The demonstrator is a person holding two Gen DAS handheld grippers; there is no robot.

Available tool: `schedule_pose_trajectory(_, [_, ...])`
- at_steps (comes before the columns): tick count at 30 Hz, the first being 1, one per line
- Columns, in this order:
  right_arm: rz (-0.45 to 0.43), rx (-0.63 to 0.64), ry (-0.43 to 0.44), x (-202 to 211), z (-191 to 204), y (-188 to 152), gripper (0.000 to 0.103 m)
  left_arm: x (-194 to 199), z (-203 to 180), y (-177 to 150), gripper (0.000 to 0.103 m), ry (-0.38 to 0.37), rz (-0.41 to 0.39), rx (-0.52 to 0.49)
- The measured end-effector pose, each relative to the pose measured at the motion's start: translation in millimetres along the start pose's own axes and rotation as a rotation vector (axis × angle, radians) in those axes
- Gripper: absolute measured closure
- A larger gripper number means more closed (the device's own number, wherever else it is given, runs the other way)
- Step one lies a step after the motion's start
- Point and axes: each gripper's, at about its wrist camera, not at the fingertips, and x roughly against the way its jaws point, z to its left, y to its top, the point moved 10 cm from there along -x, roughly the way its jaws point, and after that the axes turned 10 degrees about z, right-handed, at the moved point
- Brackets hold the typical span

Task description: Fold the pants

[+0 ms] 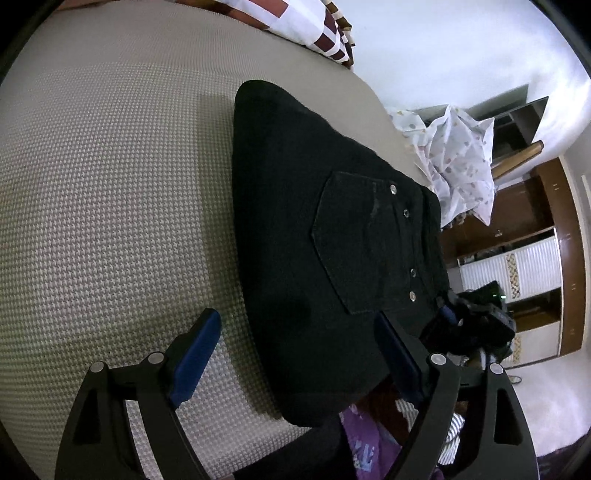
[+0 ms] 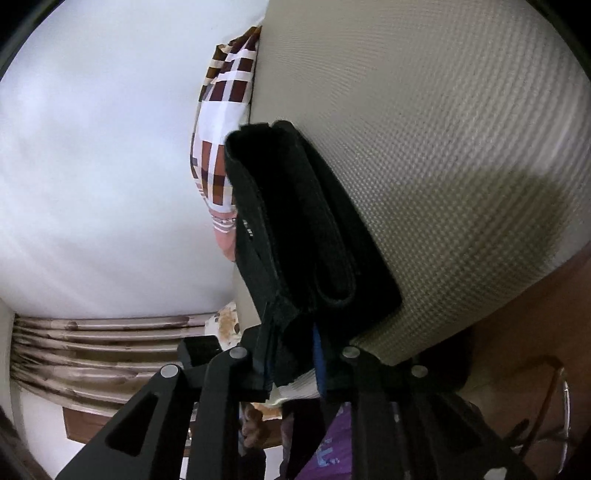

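A bed (image 1: 110, 184) covered in a beige sheet with a fine woven pattern carries everything. Black pants (image 1: 314, 221) lie folded on it, a back pocket with metal studs facing up, toward the edge of the bed. At the far end a pillow (image 1: 306, 26) in white with maroon checks rests on the bed. A white cloth with small prints (image 1: 458, 162) sits at the edge beyond the pants; whether it rests on the bed is unclear.

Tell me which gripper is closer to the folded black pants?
Right. The right gripper is clamped on the folded black pants at their edge; the left gripper hangs open above them.
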Motion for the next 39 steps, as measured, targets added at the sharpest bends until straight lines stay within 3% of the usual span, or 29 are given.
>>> schedule_pose_trajectory(2, [-0.051, 0.047, -0.071, 21.8, 6.1, 6.9, 0.08, 1.3, 0.4, 0.0, 0.018, 0.001, -0.005, -0.001])
schedule_pose_trajectory(4, [-0.095, 0.09, -0.149, 41.4, 8.6, 15.6, 0.047, 4.0, 2.2, -1.6, 0.018, -0.002, -0.017, 0.003])
schedule_pose_trajectory(6, [-0.095, 0.131, -0.184, 47.5, 13.6, 24.8, 0.034, 8.3, 2.9, 0.6, 0.018, -0.029, -0.035, 0.018])
schedule_pose_trajectory(7, [-0.084, 0.149, -0.19, 45.9, 15.9, 28.9, 0.032, 11.0, 3.3, 2.3, 0.018, -0.044, -0.045, 0.026])
schedule_pose_trajectory(10, [-0.038, 0.202, -0.248, 32.1, 16.0, 43.4, 0.031, 20.9, 7.0, 8.1, 0.018, -0.049, -0.086, 0.041])
schedule_pose_trajectory(14, [0.072, 0.29, -0.314, -5.8, 13.4, 55.3, 0.031, 23.7, 9.6, 13.5, 0.018, -0.078, -0.086, 0.017])
schedule_pose_trajectory(18, [0.142, 0.335, -0.291, -26.6, 12.9, 62.7, 0.034, 15.0, 6.1, 21.7, 0.018, -0.125, -0.042, -0.032])
schedule_pose_trajectory(20, [0.207, 0.348, -0.238, -33.7, 16.9, 57.5, 0.035, 7.6, 6.0, 27.0, 0.018, -0.154, -0.015, -0.03])
schedule_pose_trajectory(26, [0.316, 0.436, -0.245, -47.0, 20.0, 50.6, 0.036, -3.6, -2.7, 40.9, 0.013, -0.248, 0.027, -0.064])
schedule_pose_trajectory(30, [0.406, 0.456, -0.251, -45.0, 14.9, 51.9, 0.045, -13.4, -21.4, 48.6, 0.0, -0.218, 0.079, -0.174])
schedule_pose_trajectory(36, [0.481, 0.366, -0.239, -35.3, 3.6, 54.2, 0.051, -12.9, -24.9, 52.5, 0.0, -0.198, 0.058, -0.232])
schedule_pose_trajectory(39, [0.465, 0.419, -0.271, -38.2, 8.2, 51.8, 0.051, -17.4, -27.1, 46.4, 0.001, -0.117, 0.039, -0.283])
